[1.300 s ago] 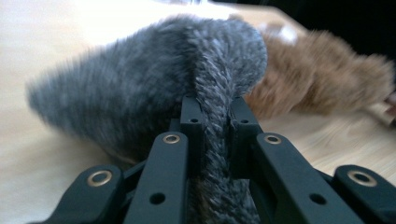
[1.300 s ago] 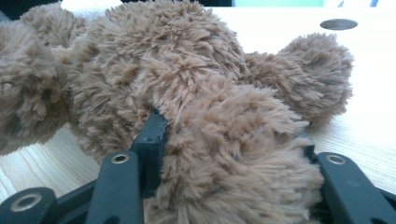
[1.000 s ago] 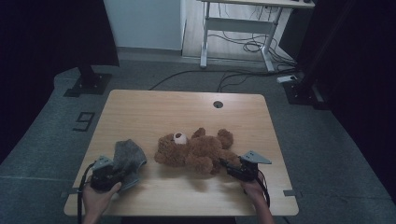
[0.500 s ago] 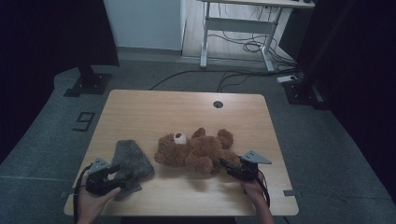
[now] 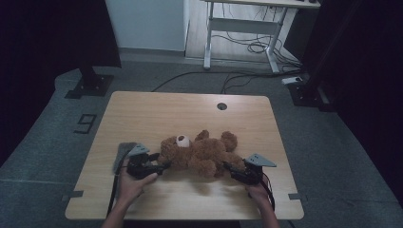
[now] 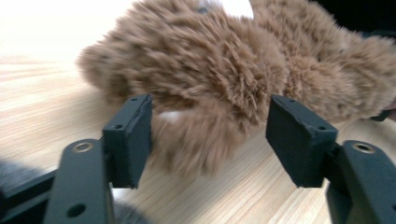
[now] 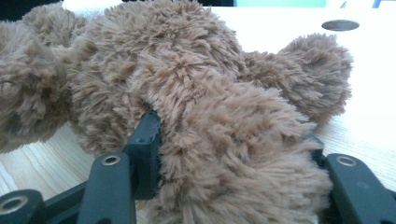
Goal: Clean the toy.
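A brown teddy bear [image 5: 202, 152] lies on its back mid-table, head to the left. My left gripper [image 5: 160, 166] is at the bear's head, open. In the left gripper view a furry part of the bear [image 6: 210, 60] sits between the pads [image 6: 133, 135] without being pressed. The jaws have just opened wide and then come in slightly. A grey cloth [image 5: 121, 153] lies just left of that hand. My right gripper [image 5: 230, 167] is shut on the bear's lower limb [image 7: 224, 154]. Fur bulges over both pads, though the jaws have just eased open a little.
The wooden table [image 5: 142, 114] has a round cable hole [image 5: 222, 106] near its far edge. Its front edge lies close below both hands. On the floor beyond are a white desk frame [image 5: 237, 28], cables [image 5: 247, 47] and a black stand base [image 5: 90, 85].
My left gripper has let go of the grey cloth, opened, and moved right to the bear's head. The cloth now lies flatter at the left. The right hand has stayed put.
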